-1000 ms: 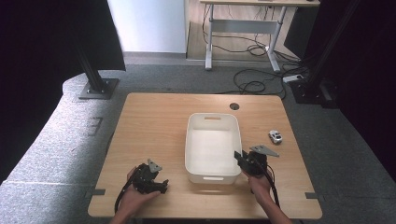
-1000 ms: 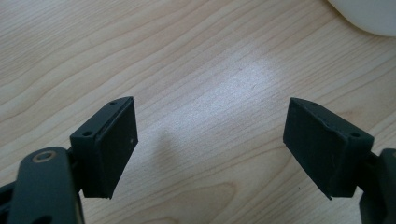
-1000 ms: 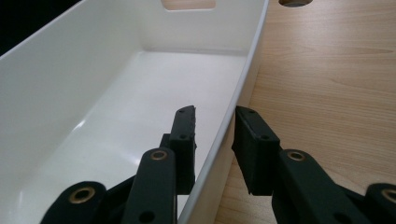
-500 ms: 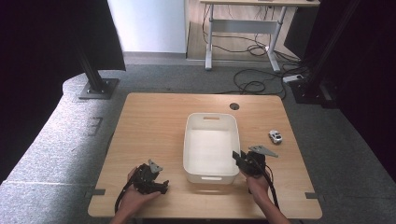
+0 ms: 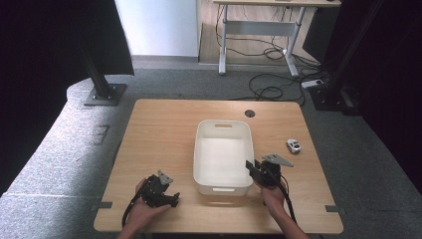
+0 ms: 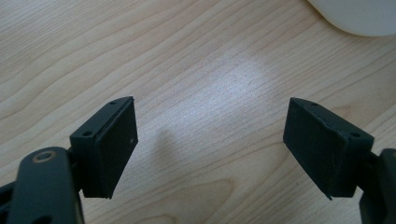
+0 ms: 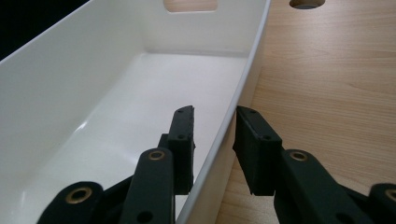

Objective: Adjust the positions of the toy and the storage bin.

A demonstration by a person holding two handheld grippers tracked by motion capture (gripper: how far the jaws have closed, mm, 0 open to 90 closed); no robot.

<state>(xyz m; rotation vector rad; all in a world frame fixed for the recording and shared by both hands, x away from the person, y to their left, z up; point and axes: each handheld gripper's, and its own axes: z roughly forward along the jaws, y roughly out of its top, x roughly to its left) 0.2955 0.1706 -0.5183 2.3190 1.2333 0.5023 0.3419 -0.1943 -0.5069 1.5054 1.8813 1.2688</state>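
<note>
A white plastic bin (image 5: pixel 222 123) stands mid-table with nothing in it. My right gripper (image 5: pixel 252 167) is at its near right corner and straddles the right wall (image 7: pixel 240 88). One jaw is inside the bin and one outside. Its jaws have just been opening a little, and a thin gap shows between the inner pad (image 7: pixel 184 140) and the wall. My left gripper (image 5: pixel 172 200) lies low at the front left of the table, a short way from the bin. Its jaws (image 6: pixel 210 140) are spread wide over bare wood, with nothing between them.
A small silver toy car (image 5: pixel 293 146) sits on the table to the right of the bin. A round cable hole (image 5: pixel 250 113) is at the far edge of the wooden table (image 5: pixel 159 129). Beyond the table are a desk and cables on the floor.
</note>
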